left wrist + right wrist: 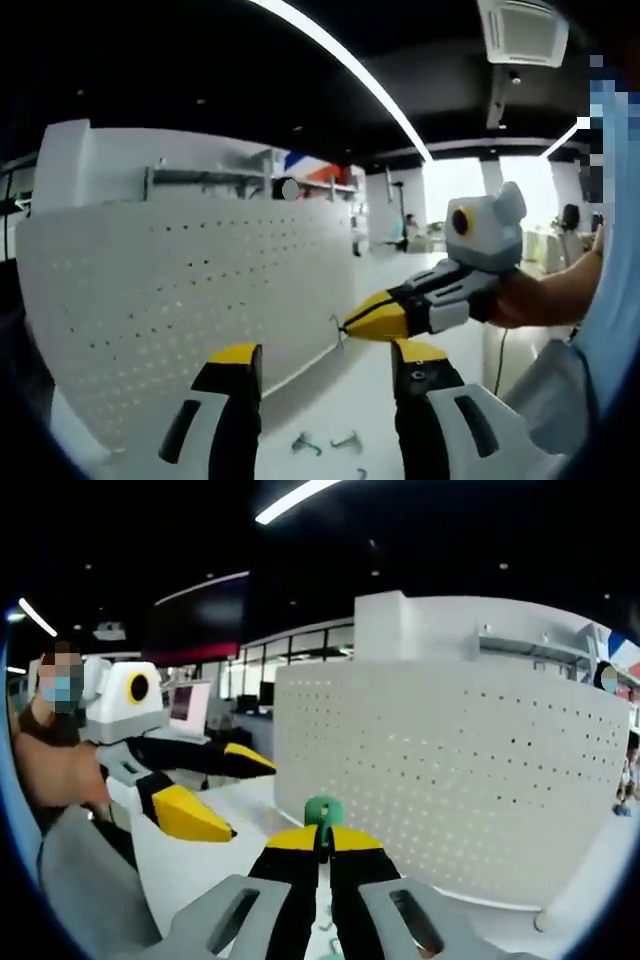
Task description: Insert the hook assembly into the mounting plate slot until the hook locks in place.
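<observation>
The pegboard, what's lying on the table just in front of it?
In the left gripper view, a few small metal hooks lie loose on the white table before the pegboard. The left gripper covers the table either side, so more may be hidden.

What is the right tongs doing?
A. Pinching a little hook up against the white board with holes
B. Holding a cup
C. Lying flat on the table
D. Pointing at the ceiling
A: in the left gripper view the right tongs are closed, their yellow tips pinching a small metal hook right at the face of the white board with holes.
</observation>
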### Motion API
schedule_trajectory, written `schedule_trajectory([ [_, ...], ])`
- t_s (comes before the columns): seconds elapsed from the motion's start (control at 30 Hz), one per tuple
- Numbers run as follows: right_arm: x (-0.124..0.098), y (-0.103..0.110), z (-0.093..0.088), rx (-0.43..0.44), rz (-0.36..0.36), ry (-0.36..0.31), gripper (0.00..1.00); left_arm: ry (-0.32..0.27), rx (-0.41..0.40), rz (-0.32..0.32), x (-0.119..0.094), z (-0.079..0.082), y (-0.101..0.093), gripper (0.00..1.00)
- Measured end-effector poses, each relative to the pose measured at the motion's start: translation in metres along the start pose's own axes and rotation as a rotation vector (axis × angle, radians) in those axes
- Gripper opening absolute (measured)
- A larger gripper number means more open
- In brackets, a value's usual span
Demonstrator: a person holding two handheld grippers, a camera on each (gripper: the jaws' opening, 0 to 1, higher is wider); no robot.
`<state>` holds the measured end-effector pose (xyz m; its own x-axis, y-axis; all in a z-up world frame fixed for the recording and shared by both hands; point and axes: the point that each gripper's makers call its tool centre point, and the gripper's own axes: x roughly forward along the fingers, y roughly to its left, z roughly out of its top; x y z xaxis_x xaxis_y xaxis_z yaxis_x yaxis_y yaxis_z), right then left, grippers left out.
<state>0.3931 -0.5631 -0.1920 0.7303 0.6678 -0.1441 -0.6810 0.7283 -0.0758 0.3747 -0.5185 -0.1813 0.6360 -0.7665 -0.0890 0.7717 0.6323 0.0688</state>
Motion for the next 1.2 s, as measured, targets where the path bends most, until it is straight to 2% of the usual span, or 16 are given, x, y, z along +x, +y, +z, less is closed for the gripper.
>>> schedule_trajectory([
  [0.27, 0.001, -0.006, 0.004, -0.002, -0.023, -0.005, 0.01, 0.024, 0.001, 0.024, -0.009, -0.005, 0.007, 0.73],
  [0.53, 0.004, -0.016, 0.008, 0.006, -0.057, -0.007, 0.01, 0.031, 0.019, 0.044, -0.017, -0.005, 0.011, 0.84],
  [0.8, 0.008, -0.033, 0.019, -0.013, -0.102, -0.021, 0.01, 0.021, 0.018, 0.068, -0.026, -0.003, 0.016, 0.85],
  [1.03, 0.011, -0.067, 0.03, -0.013, -0.191, -0.033, 0.01, 0.023, 0.001, 0.086, -0.035, -0.008, 0.019, 0.84],
  [1.2, 0.014, -0.093, 0.05, -0.021, -0.271, -0.066, 0.01, 0.021, -0.01, 0.091, -0.037, -0.009, 0.02, 0.83],
])
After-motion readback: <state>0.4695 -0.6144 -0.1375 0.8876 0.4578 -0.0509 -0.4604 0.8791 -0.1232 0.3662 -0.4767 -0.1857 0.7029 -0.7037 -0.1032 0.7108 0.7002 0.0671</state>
